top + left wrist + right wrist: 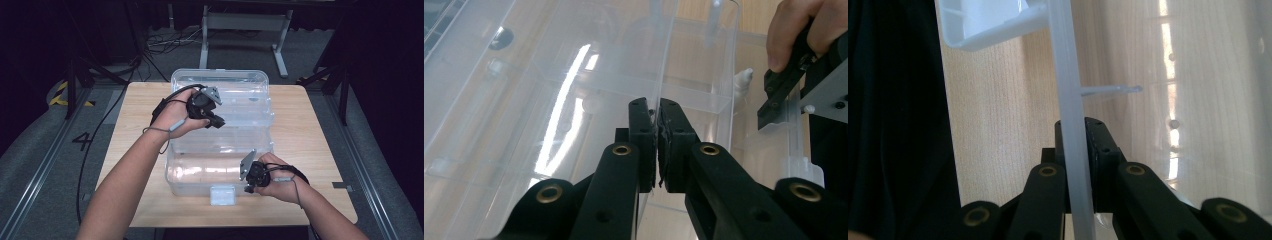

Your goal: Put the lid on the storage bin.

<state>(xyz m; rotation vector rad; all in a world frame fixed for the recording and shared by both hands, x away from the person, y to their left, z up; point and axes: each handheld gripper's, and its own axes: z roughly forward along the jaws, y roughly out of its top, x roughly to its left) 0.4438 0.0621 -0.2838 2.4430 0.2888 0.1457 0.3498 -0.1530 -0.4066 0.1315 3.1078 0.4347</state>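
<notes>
A clear plastic storage box [220,76] with stepped inner trays stands open in the middle of the wooden table [310,130]. My left gripper [216,121] is over the box's middle, shut on the thin upright wall of a clear tray [667,55], with the jaws [653,105] pressed together around it. My right gripper [248,187] is at the box's front right, shut on the front rim [1063,65], which runs between its jaws [1079,125]. The right gripper [784,95] and its hand also appear at the right of the left gripper view.
A white latch [222,195] sits at the box's front centre, near the table's front edge. Bare tabletop lies left and right of the box. Beyond the table are a grey floor, cables [165,42] and a metal stand [245,22].
</notes>
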